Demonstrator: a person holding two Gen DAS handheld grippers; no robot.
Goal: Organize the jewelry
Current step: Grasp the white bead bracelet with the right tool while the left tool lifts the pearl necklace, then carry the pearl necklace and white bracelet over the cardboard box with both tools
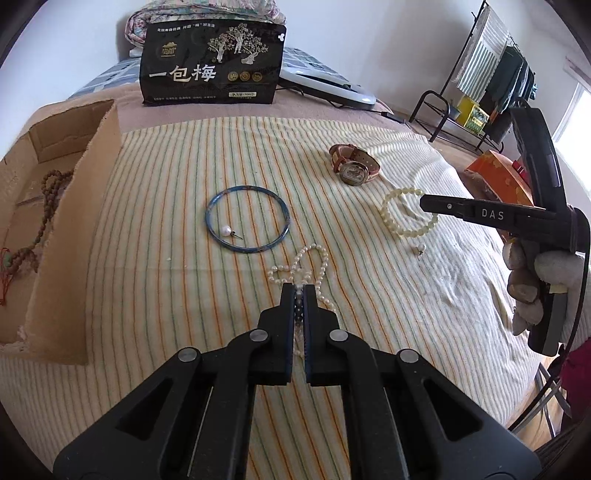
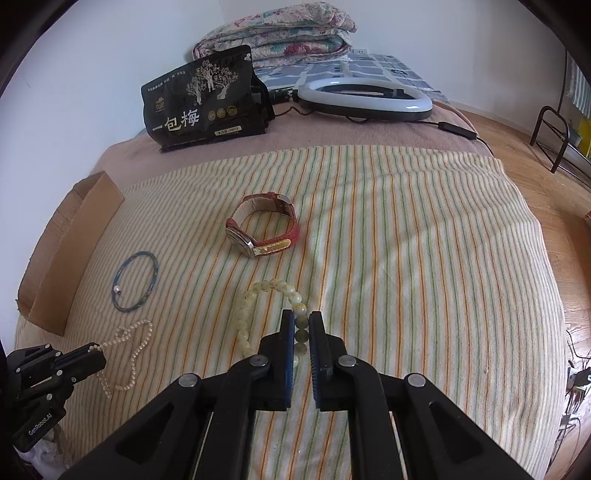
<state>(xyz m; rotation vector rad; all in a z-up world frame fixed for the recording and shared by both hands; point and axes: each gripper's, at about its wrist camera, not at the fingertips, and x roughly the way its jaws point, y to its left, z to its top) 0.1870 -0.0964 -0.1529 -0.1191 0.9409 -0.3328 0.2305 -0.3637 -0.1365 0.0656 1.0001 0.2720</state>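
My left gripper (image 1: 299, 290) is shut on a white pearl necklace (image 1: 314, 258) that lies on the striped cloth; it also shows in the right wrist view (image 2: 94, 350), with the necklace (image 2: 136, 343) trailing from it. My right gripper (image 2: 301, 317) is shut on a pale yellow bead bracelet (image 2: 258, 291); in the left wrist view the right gripper (image 1: 428, 203) sits over that bracelet (image 1: 397, 218). A blue bangle (image 1: 247, 219) holds a pearl earring (image 1: 226, 232). A red-strap watch (image 1: 352, 164) lies further back. A second earring (image 1: 421, 249) lies near the bracelet.
An open cardboard box (image 1: 48, 229) at the left holds a brown bead string (image 1: 50, 195). A black snack bag (image 1: 212, 62) stands at the back, with a ring light (image 2: 364, 98) and folded quilt (image 2: 277, 31) behind. An orange box (image 1: 498, 177) is at the right.
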